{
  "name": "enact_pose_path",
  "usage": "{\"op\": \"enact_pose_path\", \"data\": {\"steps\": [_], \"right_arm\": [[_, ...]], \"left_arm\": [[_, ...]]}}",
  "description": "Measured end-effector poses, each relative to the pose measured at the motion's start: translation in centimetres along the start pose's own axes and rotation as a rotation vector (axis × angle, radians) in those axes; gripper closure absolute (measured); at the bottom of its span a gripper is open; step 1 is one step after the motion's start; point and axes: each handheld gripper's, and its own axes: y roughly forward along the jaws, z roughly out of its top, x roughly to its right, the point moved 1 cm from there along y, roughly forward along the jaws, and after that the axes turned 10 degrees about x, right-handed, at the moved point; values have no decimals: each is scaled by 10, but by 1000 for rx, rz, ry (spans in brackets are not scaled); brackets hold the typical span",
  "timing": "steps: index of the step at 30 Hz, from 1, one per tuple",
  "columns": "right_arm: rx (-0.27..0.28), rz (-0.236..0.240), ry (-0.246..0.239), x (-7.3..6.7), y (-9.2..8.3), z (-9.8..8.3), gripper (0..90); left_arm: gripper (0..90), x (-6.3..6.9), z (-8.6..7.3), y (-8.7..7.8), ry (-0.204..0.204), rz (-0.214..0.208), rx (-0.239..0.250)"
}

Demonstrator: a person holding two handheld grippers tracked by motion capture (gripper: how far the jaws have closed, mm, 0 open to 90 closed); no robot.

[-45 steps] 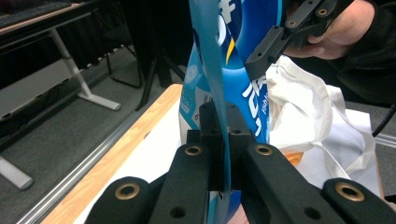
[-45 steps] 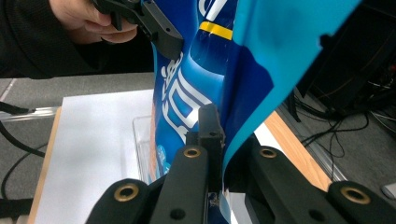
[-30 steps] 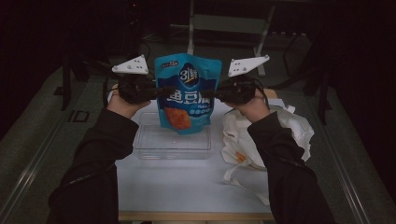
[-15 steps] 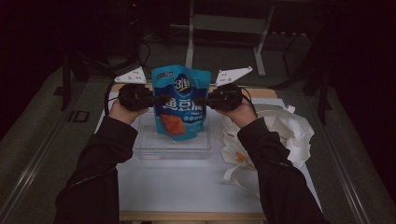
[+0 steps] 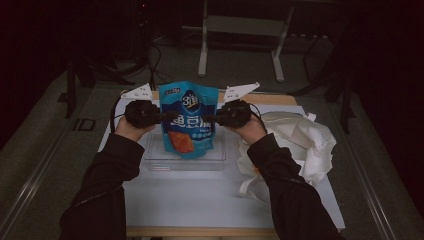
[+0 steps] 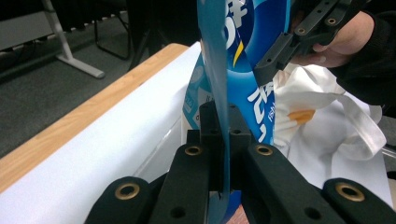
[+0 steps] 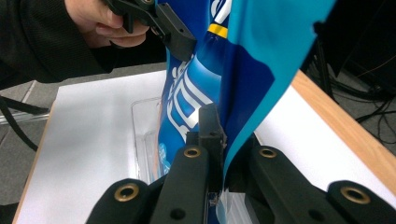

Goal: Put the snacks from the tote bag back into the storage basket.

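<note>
blue snack pouch (image 5: 188, 120), upright, orange-patched

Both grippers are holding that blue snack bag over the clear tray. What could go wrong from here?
The left gripper and right gripper pinch only the thin side edges of the glossy blue snack bag, so it might slip or tear. If dropped, it could land tilted on the clear plastic tray's rim rather than inside.

pouch (image 5: 188, 120) above tray (image 5: 155, 161); cloth (image 5: 305, 140) right
</note>
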Motion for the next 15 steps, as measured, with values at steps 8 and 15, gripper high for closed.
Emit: {"op": "enact_pose_path", "data": {"steps": [8,15], "right_arm": [[-15,13,36,-1,9,-18,888],[-16,22,55,-3,14,-29,888]], "left_arm": [[900,-2,-18,3,-23,-9,-25],[900,-2,-30,2,-41,-17,-22]]}}
